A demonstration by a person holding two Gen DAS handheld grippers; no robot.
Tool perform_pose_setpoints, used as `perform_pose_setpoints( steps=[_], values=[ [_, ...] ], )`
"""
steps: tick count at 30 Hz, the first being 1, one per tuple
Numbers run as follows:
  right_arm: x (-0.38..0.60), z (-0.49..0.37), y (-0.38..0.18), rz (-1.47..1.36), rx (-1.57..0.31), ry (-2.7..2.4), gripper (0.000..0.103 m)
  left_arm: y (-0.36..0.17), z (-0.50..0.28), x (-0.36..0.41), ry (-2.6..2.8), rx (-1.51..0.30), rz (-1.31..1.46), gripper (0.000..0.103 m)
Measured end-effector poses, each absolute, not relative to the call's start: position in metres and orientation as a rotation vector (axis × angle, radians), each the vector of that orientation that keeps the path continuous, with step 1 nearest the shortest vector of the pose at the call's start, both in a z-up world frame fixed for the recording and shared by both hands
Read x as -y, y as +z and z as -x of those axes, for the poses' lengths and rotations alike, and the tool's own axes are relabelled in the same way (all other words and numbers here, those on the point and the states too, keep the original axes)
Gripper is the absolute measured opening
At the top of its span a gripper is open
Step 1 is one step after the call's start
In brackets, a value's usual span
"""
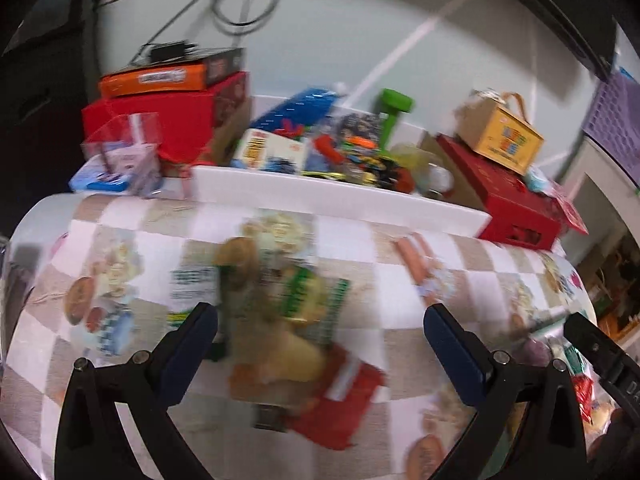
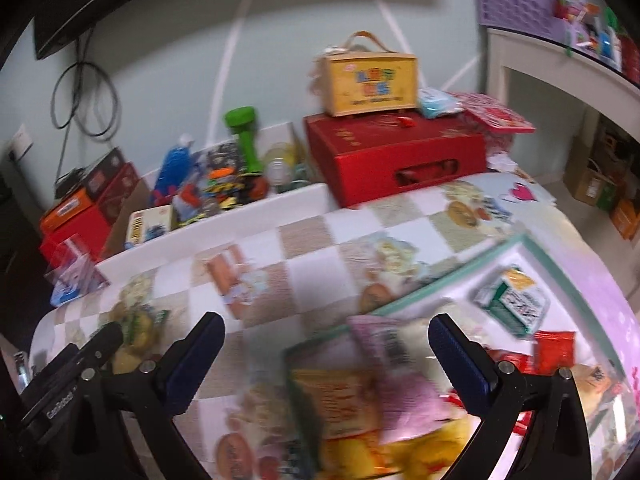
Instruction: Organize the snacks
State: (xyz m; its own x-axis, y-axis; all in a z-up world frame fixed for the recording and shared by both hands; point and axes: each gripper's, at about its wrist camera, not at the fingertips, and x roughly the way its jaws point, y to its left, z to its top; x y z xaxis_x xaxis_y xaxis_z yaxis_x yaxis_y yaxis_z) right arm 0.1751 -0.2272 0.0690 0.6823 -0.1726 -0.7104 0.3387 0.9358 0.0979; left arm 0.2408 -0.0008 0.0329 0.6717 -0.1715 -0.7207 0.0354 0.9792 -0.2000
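The left gripper (image 1: 320,320) hangs over the checked tablecloth (image 1: 360,248) with its jaws spread wide and nothing between them. Just ahead of and below its fingertips lies a blurred heap of snack packets (image 1: 288,320): a green-and-yellow one on top, and a red packet (image 1: 340,404) nearer the tool, under the gap between the jaws. The motion blur hides how many packets there are. Ahead of the heap a white bin (image 1: 340,196) of mixed goods runs across the table, with a red box (image 1: 516,200) to its right carrying a yellow case (image 1: 504,136). The other gripper's black body shows at the lower right edge.

The right gripper (image 2: 326,332) is also wide open and holds nothing. Beneath and between its jaws sits a tray (image 2: 532,248) with a green rim, holding more snacks: a pink bag (image 2: 396,364) and a yellow-orange bag (image 2: 340,400) directly under the gap, a green-and-white pack (image 2: 516,304) ahead to the right, and small red packets (image 2: 556,348) beside the right finger. The left tool's black body shows at the far left, by the green-and-yellow packets (image 2: 140,328) on the cloth.
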Motion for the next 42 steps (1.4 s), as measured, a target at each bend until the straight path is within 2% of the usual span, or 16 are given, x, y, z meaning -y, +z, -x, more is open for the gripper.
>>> perform_pose_setpoints(
  steps=[11,18,42],
  values=[
    [0.163,-0.207,0.072,-0.212,-0.771,-0.126,0.103,0.027,-0.246,-0.07,0.014,-0.829,0.274,0.103],
    [0.143,-0.232,0.055,-0.225,-0.814,-0.091,0.103,0.015,-0.254,-0.095,0.048,-0.856,0.324,0.103],
    [0.088,-0.299,-0.014,-0.226,-0.991,0.05,0.103,-0.035,-0.277,-0.089,0.094,-0.978,0.265,0.102]
  ],
)
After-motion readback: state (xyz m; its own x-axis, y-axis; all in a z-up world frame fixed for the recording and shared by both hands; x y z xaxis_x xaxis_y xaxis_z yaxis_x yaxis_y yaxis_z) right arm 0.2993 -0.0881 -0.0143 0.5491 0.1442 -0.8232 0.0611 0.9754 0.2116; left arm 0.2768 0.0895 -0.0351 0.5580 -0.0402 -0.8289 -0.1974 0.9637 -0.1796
